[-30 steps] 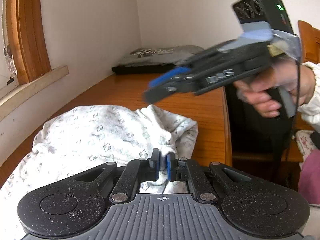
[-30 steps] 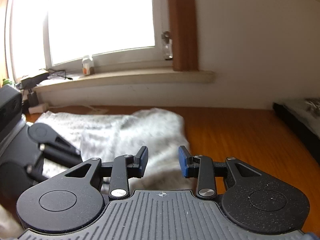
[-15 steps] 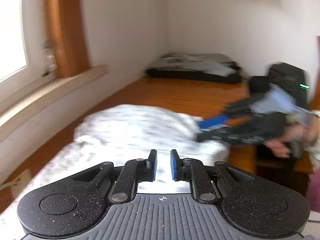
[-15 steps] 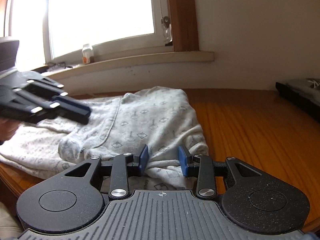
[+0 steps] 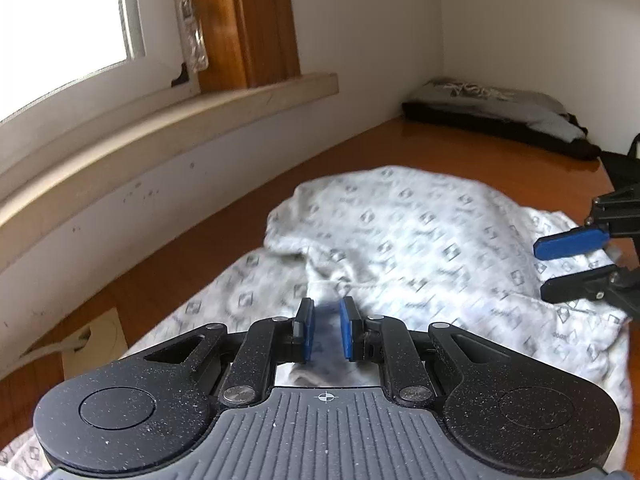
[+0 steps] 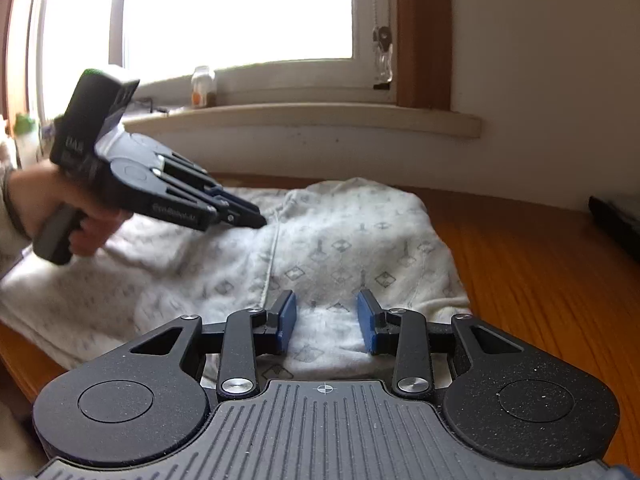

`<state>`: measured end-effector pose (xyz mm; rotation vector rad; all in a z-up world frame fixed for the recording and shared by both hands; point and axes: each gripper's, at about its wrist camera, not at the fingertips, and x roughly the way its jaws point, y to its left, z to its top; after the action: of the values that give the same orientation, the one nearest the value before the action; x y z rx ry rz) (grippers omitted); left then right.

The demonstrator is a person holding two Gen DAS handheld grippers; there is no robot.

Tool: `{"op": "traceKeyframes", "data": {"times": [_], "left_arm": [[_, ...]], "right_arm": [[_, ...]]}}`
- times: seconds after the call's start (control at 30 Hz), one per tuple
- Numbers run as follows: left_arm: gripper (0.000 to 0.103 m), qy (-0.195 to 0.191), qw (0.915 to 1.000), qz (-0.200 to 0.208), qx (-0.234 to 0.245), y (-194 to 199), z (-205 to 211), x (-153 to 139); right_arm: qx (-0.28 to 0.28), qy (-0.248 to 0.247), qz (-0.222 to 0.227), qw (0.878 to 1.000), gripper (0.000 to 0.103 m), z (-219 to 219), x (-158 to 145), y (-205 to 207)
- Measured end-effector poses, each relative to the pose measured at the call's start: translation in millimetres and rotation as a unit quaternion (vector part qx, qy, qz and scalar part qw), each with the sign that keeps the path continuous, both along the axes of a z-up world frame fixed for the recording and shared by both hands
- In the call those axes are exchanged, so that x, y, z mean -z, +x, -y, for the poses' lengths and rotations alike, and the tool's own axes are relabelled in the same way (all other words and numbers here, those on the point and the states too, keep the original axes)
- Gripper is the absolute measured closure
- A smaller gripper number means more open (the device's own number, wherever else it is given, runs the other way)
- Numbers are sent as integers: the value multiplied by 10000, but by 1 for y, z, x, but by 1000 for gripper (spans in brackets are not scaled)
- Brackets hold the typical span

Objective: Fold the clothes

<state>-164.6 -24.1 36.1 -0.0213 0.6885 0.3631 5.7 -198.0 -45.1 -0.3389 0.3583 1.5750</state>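
Garment: a white patterned garment [image 5: 404, 240] lies spread on the orange wooden tabletop [image 5: 460, 152], bunched into a rounded hump at its far end and flatter toward the window side; it looks partly folded rather than finished.
Left gripper: the left gripper [image 5: 327, 330] hangs low over the near part of the cloth, its blue pads a narrow gap apart with nothing between them; that it is placed to pinch a fold of cloth there is a guess.
Right gripper: the right gripper [image 6: 326, 326] sits over the garment's near edge with its jaws wide and empty, the cloth visible through the gap, probably lined up to take that edge.
Why two sides: each gripper faces the cloth from its own side, which suits lifting two points together so that a fold falls straight.
Seen crosswise: in the right wrist view the left gripper points down at the cloth near a seam [image 6: 272, 256].
Surroundings: a window sill [image 6: 304, 116] carries a small bottle [image 6: 203, 87]; a dark folded pile [image 5: 496, 118] rests well apart in the far corner.
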Motion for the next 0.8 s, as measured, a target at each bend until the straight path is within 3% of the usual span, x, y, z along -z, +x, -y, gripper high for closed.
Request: {"op": "traceKeyframes", "data": {"times": [0.4, 0.8], "left_arm": [[87, -125, 9997, 135, 140, 30, -12, 8], [87, -47, 9993, 140, 335, 136, 2, 16]], "right_arm": [[-53, -95, 314, 9994, 68, 4, 3, 27], [426, -266, 90, 9987, 61, 8, -6, 128]]}}
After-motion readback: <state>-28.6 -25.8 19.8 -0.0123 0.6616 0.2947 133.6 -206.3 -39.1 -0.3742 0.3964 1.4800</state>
